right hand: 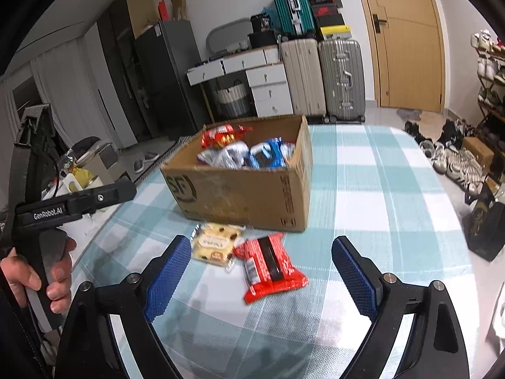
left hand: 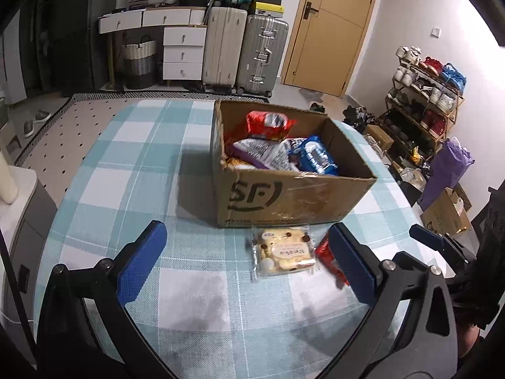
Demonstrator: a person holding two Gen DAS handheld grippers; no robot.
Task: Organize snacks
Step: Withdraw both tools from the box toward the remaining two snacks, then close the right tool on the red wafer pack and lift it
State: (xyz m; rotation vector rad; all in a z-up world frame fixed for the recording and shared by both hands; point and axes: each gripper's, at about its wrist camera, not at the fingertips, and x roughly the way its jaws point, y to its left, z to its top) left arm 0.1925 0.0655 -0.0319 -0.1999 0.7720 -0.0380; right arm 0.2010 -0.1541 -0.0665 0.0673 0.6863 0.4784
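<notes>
Left wrist view: the left gripper (left hand: 249, 252) tilts down over the checked worktop (left hand: 132, 164), its fingers (left hand: 142, 265) spread wide with nothing between them. Just ahead at lower centre lies the pale biscuit pack (left hand: 281, 251), near the cardboard box (left hand: 284, 199) of snacks; the red packet (left hand: 329, 257) is half hidden behind the right-hand finger. A closing there could catch both wrappers or shove the pack against the box wall

Right wrist view: the right gripper (right hand: 262, 271) also angles down, fingers (right hand: 356, 274) apart and empty. The red packet (right hand: 271, 265) lies between them at centre, touching the biscuit pack (right hand: 214, 246). At left a hand (right hand: 38, 278) grips the other tool's handle; both tools working the same spot could collide
</notes>
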